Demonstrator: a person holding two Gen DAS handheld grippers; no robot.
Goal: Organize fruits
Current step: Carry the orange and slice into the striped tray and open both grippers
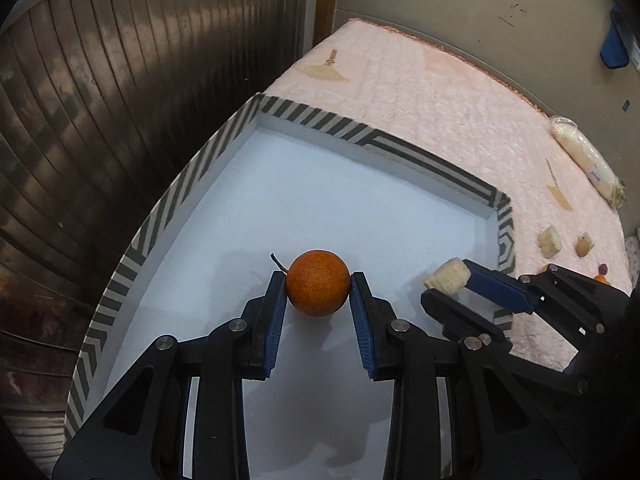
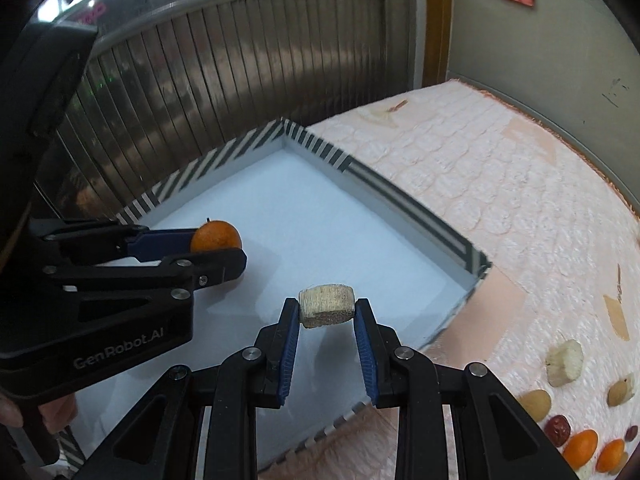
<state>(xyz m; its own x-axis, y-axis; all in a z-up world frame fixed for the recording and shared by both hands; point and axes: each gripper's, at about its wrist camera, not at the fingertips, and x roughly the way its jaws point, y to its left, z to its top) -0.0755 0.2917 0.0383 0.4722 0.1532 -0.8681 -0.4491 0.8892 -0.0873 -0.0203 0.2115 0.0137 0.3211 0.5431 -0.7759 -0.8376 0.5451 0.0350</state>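
Observation:
My left gripper (image 1: 318, 280) is shut on a small orange (image 1: 318, 289) and holds it over the white floor of a striped-rim tray (image 1: 280, 110). The orange also shows in the right wrist view (image 2: 216, 236), with the left gripper (image 2: 224, 254) around it. My right gripper (image 2: 327, 310) is shut on a pale banana chunk (image 2: 327, 311) and holds it above the tray (image 2: 416, 204) near its right side. In the left wrist view the right gripper (image 1: 448, 286) and the chunk (image 1: 447, 278) sit at the tray's right rim.
The tray lies on a pink quilted bed (image 1: 420, 92). Loose fruit lies on the bed to the right: banana chunks (image 2: 565, 362), red dates (image 2: 558, 429), small oranges (image 2: 580, 446). A wrapped packet (image 1: 586, 156) lies far right. A dark slatted wall (image 1: 120, 100) runs along the left.

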